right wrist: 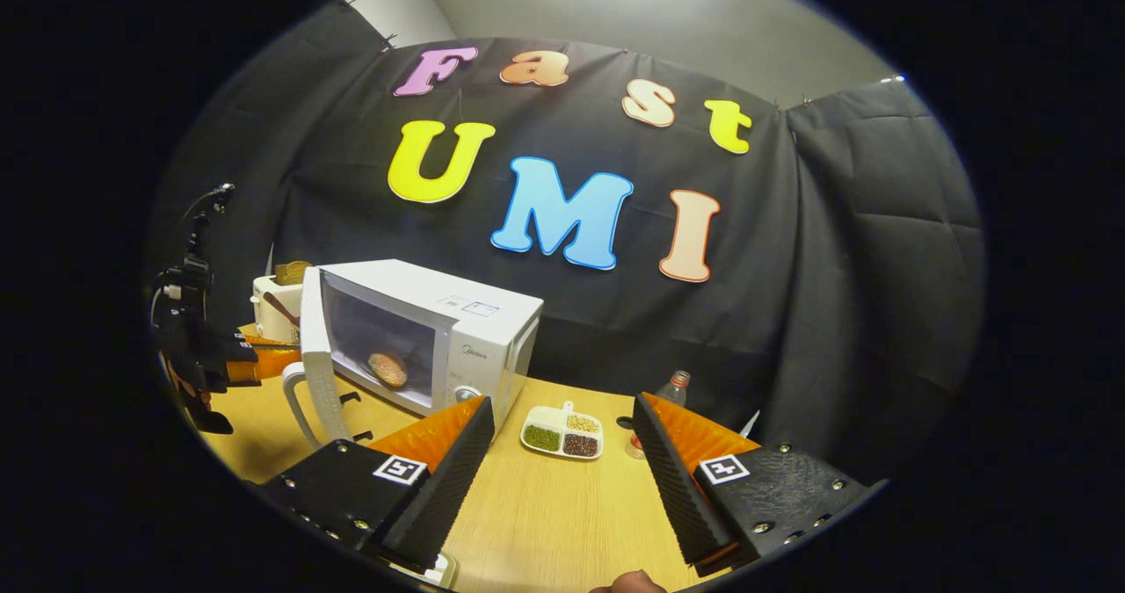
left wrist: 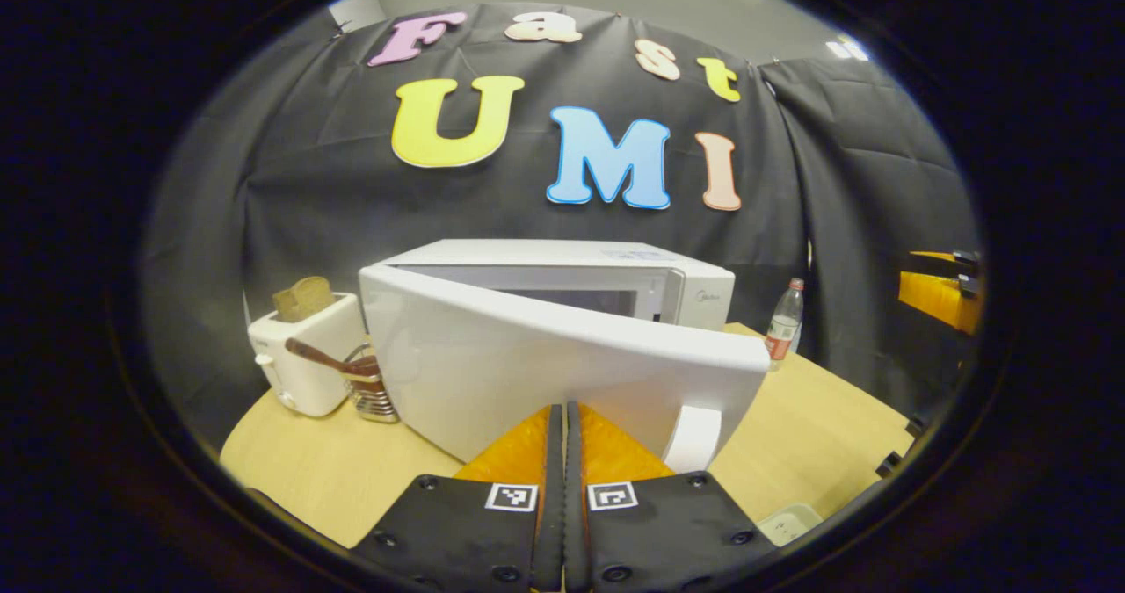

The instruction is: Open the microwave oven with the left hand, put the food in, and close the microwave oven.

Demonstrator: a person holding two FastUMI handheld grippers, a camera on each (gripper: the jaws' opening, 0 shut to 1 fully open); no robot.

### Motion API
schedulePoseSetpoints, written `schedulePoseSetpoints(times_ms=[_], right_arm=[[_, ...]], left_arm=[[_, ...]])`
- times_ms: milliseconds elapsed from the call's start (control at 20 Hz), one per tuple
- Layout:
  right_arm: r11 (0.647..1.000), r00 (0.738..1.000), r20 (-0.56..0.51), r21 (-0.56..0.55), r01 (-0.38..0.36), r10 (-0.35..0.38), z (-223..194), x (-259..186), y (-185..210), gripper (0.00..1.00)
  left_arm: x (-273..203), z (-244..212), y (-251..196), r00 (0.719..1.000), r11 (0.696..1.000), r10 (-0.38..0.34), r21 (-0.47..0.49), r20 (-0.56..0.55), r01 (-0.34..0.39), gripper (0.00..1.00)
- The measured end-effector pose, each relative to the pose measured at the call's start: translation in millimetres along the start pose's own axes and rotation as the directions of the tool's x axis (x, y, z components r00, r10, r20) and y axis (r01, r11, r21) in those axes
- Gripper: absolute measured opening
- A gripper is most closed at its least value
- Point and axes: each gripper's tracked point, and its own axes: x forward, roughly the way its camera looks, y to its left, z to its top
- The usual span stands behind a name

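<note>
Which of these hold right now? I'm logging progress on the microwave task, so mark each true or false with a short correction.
1. The microwave door is open. True.
2. Food already lies inside the microwave. True.
3. The right gripper is shut on a bottle. False: it is open and holds nothing.
4. The left gripper is wide open. False: its fingers are together.
5. The divided dish sits on the table right of the microwave. True.
6. The toaster is empty. False: bread sticks out.
</note>
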Motion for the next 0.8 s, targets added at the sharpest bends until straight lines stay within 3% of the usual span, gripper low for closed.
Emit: schedulePoseSetpoints(times_ms=[400, 800], right_arm=[[0.998, 0.998, -0.027, 0.010, 0.058, -0.058, -7, -11, -12, 0.97], [0.999, 0.998, -0.033, 0.006, 0.047, -0.047, -10, -10, -8, 0.97]], left_arm=[[56, 22, -16, 0.997, 0.997, -0.071, 0.018, 0.015, 0.071, 0.06], [99, 34, -19, 0.998, 0.997, -0.066, 0.038, 0.024, 0.065, 0.07]])
